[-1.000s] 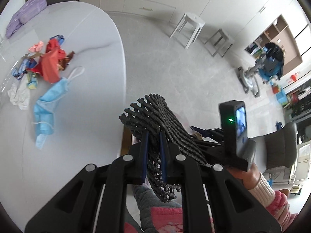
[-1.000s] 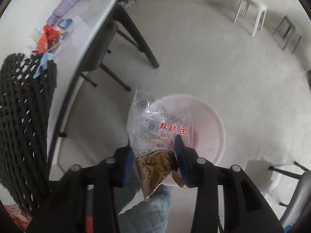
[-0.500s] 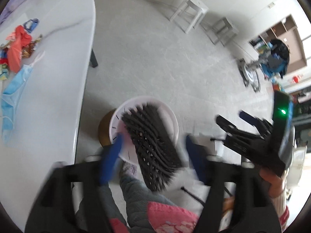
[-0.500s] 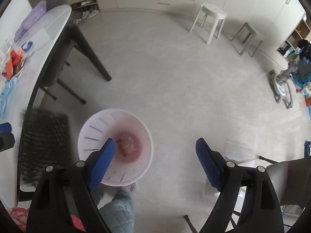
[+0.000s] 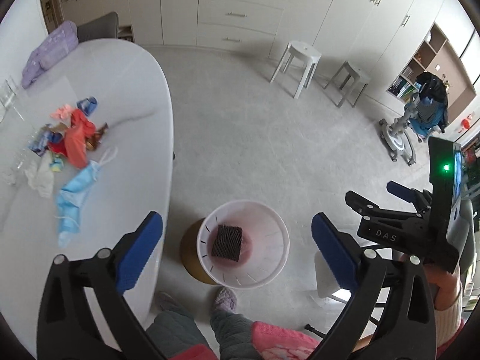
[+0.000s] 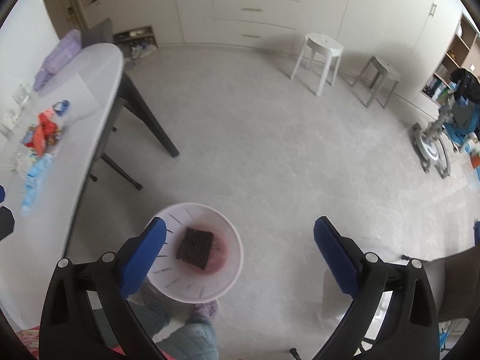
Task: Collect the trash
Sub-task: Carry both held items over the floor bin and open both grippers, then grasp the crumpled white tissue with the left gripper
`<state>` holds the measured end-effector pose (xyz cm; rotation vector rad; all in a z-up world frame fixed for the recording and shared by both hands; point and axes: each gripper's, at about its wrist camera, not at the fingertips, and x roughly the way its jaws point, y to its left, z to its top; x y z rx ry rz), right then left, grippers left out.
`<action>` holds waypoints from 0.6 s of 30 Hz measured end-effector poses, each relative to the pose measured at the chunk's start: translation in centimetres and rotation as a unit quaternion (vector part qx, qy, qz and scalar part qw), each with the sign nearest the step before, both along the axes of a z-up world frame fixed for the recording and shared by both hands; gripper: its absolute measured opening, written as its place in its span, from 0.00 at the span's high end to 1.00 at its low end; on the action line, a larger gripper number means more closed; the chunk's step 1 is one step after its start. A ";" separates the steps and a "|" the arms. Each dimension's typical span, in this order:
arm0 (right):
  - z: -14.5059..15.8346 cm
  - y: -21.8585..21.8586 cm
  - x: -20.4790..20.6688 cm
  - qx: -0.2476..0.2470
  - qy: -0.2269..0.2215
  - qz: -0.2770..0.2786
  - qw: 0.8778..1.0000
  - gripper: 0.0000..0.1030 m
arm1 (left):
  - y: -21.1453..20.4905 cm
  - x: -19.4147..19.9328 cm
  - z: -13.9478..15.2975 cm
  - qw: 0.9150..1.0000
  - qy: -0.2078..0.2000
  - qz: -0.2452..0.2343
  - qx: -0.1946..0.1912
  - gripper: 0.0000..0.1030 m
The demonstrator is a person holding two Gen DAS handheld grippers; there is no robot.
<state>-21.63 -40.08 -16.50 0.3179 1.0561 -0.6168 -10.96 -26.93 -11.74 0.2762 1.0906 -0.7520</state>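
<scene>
A white waste bin [image 5: 271, 262] stands on the floor beside the table; it also shows in the right wrist view [image 6: 228, 273]. A black mesh mat [image 5: 226, 242] lies inside it, also in the right wrist view [image 6: 194, 248]. My left gripper [image 5: 237, 240] is open and empty above the bin. My right gripper [image 6: 239, 249] is open and empty, just right of the bin; it shows in the left wrist view [image 5: 378, 198]. A pile of trash remains on the white table [image 5: 126, 96]: a blue face mask [image 5: 75, 193], red wrappers [image 5: 76, 139] and white tissue [image 5: 40, 175].
A purple pack [image 5: 48, 54] lies at the table's far end. A brown round stool [image 5: 187, 249] sits under the table edge by the bin. Two stools [image 5: 300, 63] stand near the cabinets. A floor-cleaning machine [image 5: 399, 138] is at the right. The person's slippered foot [image 5: 223, 298] is by the bin.
Both grippers opened. The black mesh mat left my left gripper and the snack bag left my right gripper; the mat now lies in the bin. Both views rose higher.
</scene>
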 end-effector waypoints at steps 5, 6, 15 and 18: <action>1.9 2.1 1.7 0.002 -0.029 0.030 0.999 0.05 | 4.6 1.2 1.2 0.998 -0.018 0.058 -0.026 0.08; 2.3 2.7 2.0 0.003 -0.035 0.038 0.999 0.05 | 5.1 1.5 1.4 0.997 -0.021 0.071 -0.025 0.08; 3.7 9.5 8.3 0.063 -0.087 0.149 0.983 0.05 | 15.8 4.8 1.8 0.978 -0.079 0.193 0.016 0.08; 3.5 12.4 11.9 0.059 -0.079 0.201 0.975 0.05 | 19.9 6.1 1.9 0.968 -0.080 0.237 0.017 0.08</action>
